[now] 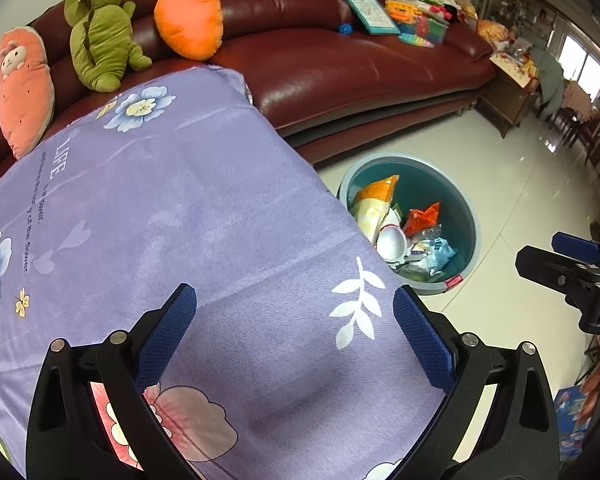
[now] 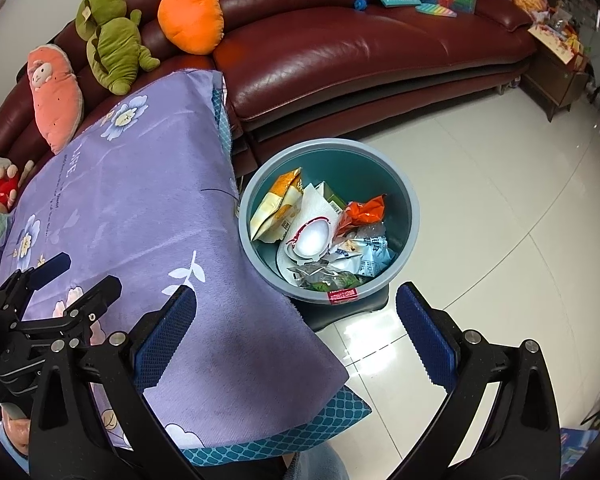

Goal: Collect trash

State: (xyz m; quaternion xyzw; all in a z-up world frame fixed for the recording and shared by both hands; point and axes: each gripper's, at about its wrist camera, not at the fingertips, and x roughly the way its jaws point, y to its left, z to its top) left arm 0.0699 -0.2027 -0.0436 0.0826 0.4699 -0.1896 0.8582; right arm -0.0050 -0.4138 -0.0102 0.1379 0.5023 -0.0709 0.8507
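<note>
Looking along the left gripper [image 1: 295, 322], we see its blue-padded fingers [image 1: 168, 336] spread wide w/ nothing between them, hanging over the purple flowered cloth [image 1: 188, 208] that fills the lower left of the frame. The right gripper [image 2: 296, 326] is just as wide apart and empty; its left finger sits over the cloth's edge, its right finger over the white tile floor [image 2: 480, 208] at lower right.

The trash sits in a round teal bin [image 2: 408, 216], centre of the right wrist view, on the floor just beside the cloth's edge and in front of the dark red sofa [image 2: 360, 48]. Inside: an orange-and-white snack bag [image 2: 278, 206] leaning on the left wall, a white paper cup [image 2: 314, 238] on its side in the middle, a crumpled orange wrapper [image 2: 362, 210] to the right, and a light blue packet [image 2: 374, 258] lower right, w/ more wrappers underneath. A small red label is on the bin's near rim.

At upper left, three plush toys [image 2: 190, 20] lean on the sofa back.
</note>
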